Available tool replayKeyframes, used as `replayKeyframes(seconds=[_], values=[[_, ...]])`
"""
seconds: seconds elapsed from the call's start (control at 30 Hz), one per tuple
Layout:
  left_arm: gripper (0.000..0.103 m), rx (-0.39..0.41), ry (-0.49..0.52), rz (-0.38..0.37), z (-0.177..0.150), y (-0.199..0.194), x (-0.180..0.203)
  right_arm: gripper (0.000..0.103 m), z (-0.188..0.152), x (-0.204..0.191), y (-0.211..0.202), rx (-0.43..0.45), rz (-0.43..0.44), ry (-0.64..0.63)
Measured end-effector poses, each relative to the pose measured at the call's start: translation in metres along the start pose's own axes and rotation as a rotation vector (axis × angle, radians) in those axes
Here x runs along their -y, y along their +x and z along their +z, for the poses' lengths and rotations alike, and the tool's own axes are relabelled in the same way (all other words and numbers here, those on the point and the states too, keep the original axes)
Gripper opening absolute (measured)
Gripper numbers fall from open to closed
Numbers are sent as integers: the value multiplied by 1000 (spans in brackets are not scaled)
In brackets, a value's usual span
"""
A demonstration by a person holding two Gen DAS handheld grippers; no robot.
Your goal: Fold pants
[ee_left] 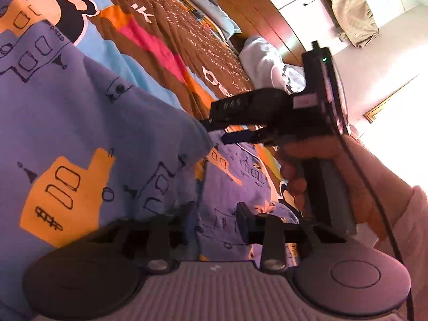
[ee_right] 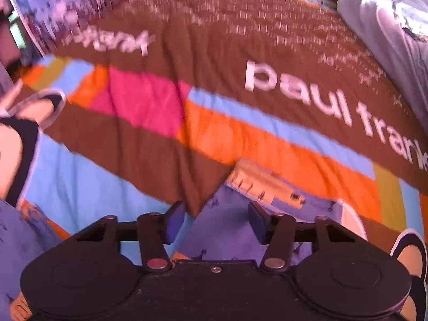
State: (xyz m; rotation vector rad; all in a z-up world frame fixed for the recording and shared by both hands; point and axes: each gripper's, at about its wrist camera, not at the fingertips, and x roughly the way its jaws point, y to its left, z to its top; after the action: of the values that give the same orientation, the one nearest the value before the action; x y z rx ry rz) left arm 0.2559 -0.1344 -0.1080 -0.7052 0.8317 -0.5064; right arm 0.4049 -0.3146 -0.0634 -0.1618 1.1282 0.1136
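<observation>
The purple pants (ee_left: pixel 80 123), printed with orange patches and black line drawings, lie spread on the bed. In the left wrist view a folded edge of them runs up the middle. My left gripper (ee_left: pixel 217 222) sits low over the cloth, its jaws apart, and the pads press on nothing. A hand (ee_left: pixel 307 165) holds my right gripper (ee_left: pixel 218 129) at the fold's far corner. In the right wrist view my right gripper (ee_right: pixel 216 222) points down at the pants (ee_right: pixel 222 230) and their orange waistband (ee_right: pixel 264 182). Its jaws stand apart with cloth lying under the gap.
A colourful bedspread (ee_right: pixel 214 123) with brown, pink, orange and blue bands and white lettering covers the bed. A pale garment (ee_left: pixel 264 58) (ee_right: pixel 379 26) lies at its far edge. Pillows (ee_left: pixel 203 8) lie at the head. A beige garment (ee_left: pixel 350 8) hangs on the white wall.
</observation>
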Motion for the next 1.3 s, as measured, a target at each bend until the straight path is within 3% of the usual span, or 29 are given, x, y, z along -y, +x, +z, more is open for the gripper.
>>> replayKeyframes(seconds=[0.07, 0.1, 0.13, 0.2, 0.27, 0.5, 0.53, 0.57, 0.6, 0.8, 0.87, 0.97, 1.03, 1.1, 1.13, 1.17, 1.3], values=[[37, -1, 5, -4, -2, -3, -3, 49, -5, 1, 0, 10, 5, -2], [37, -2, 7, -6, -3, -2, -3, 43, -5, 2, -1, 13, 14, 8], [37, -2, 3, -8, -2, 0, -3, 37, -7, 4, -2, 20, 23, 18], [37, -1, 1, -12, -1, 1, -4, 8, -11, 8, -8, 40, 35, 26], [37, -1, 1, -17, -3, -6, -9, 0, -17, 13, -18, 84, 48, 34], [39, -3, 66, 4, -11, -12, -3, 0, -63, 68, -111, 403, 157, 266], [36, -7, 89, 19, -12, -11, 1, 0, -76, 79, -128, 444, 162, 313], [15, -15, 118, 43, -14, -11, 7, 0, -88, 88, -141, 469, 165, 356], [2, -28, 139, 57, -15, -11, 12, 0, -101, 99, -152, 486, 165, 405], [1, -40, 344, 103, -27, -28, 50, 0, -204, 150, -188, 551, 127, 706], [1, -55, 401, 140, -32, -26, 60, 0, -230, 157, -180, 523, 113, 745], [1, -81, 409, 148, -37, -19, 61, 15, -247, 157, -153, 465, 166, 794], [1, -97, 365, 135, -36, -17, 54, 22, -241, 156, -138, 411, 260, 773], [1, -112, 298, 114, -34, -17, 41, 55, -227, 153, -131, 390, 323, 700], [1, -118, 259, 100, -32, -16, 35, 62, -221, 151, -126, 380, 344, 681], [1, -121, 229, 88, -30, -15, 29, 67, -215, 149, -122, 366, 370, 680], [1, -126, 216, 82, -29, -13, 24, 67, -211, 154, -102, 342, 503, 799]])
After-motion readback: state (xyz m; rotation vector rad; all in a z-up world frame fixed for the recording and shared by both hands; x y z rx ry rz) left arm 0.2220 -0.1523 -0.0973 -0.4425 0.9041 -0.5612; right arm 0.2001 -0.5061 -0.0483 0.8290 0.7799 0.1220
